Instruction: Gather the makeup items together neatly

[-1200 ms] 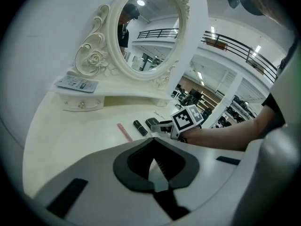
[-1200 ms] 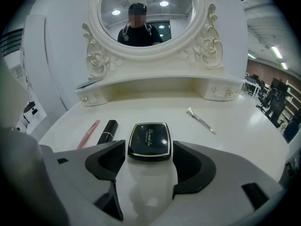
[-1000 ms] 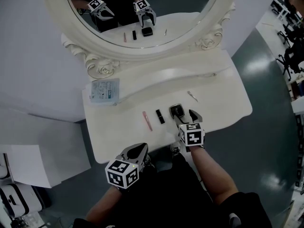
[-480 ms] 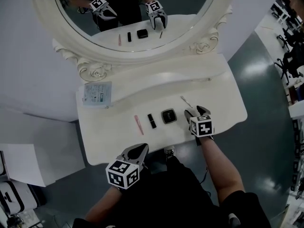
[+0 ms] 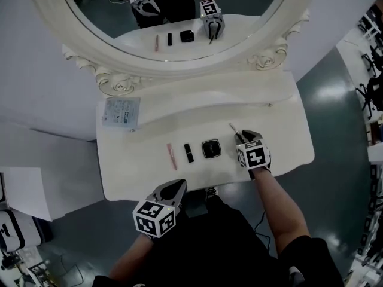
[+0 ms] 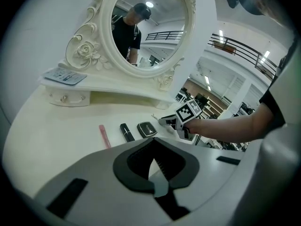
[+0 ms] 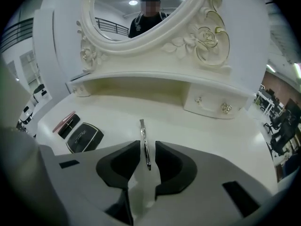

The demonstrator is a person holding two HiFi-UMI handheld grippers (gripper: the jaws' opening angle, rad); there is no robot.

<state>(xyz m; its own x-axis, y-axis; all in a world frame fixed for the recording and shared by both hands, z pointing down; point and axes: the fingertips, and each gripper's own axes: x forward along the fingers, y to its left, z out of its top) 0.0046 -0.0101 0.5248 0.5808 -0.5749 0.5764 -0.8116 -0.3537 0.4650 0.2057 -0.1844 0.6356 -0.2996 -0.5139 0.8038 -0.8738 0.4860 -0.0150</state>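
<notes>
Along the front of the white vanity table (image 5: 137, 172) lie a pink tube (image 5: 172, 156), a black lipstick (image 5: 189, 153) and a black compact (image 5: 210, 148), side by side. A thin silver stick (image 5: 234, 129) lies apart to their right. My right gripper (image 7: 147, 154) straddles the near end of the stick (image 7: 143, 135). Its jaws are closing, with slim gaps still showing on both sides. My left gripper (image 5: 173, 187) hangs off the table's front edge, jaws together, holding nothing.
A large oval mirror (image 5: 173, 17) in an ornate frame rises behind a raised shelf. A flat pale packet (image 5: 121, 113) lies on the shelf's left end. A small drawer with two knobs (image 7: 211, 105) sits under the shelf at the right.
My right gripper left the compact beside the lipstick, moved right to the silver stick, and its jaws narrowed around it. The left gripper stayed put.
</notes>
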